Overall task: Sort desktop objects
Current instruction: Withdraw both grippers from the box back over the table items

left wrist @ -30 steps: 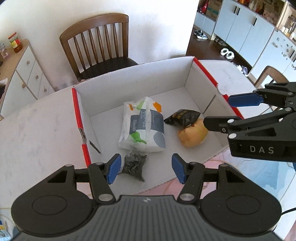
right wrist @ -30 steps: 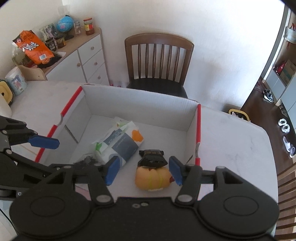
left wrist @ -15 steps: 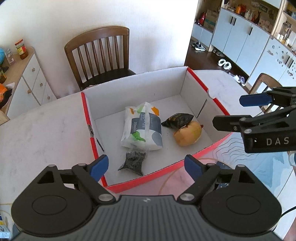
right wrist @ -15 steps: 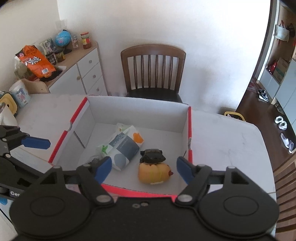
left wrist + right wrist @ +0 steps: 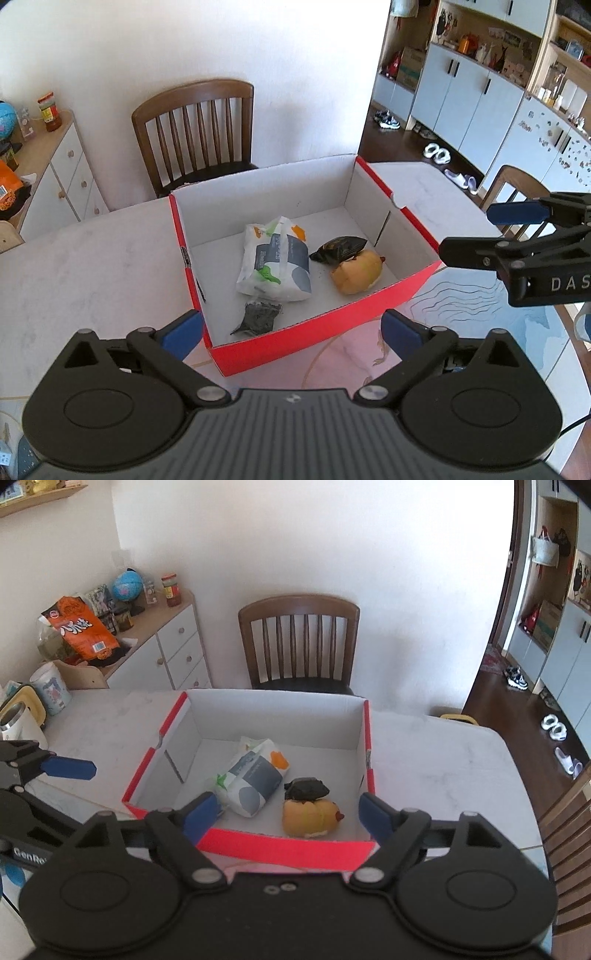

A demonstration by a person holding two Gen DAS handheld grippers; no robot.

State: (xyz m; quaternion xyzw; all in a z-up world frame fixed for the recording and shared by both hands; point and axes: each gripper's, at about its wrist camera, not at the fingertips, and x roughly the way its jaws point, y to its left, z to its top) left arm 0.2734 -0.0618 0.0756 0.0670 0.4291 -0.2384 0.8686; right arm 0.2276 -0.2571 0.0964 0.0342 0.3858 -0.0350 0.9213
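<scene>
Both grippers are hovering on the near side of the red box [image 5: 325, 325], jaws opening, nothing between them. Left gripper [image 5: 291, 330] is sitting nearest the small dark packet [image 5: 258, 317], lower centre of its frame. Right gripper [image 5: 284, 814] is nearest the yellow plush toy [image 5: 308, 816], long axis lying left-right. Wipes pack [image 5: 275, 264] is lying mid-box, running front to back. In the right view the dark packet is mostly hiding behind a finger.

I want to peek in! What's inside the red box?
Inside the red box: a white packet, a yellow toy with a dark wrapper partly on it, and a small black bag. Anything under the packet is hidden.
</scene>
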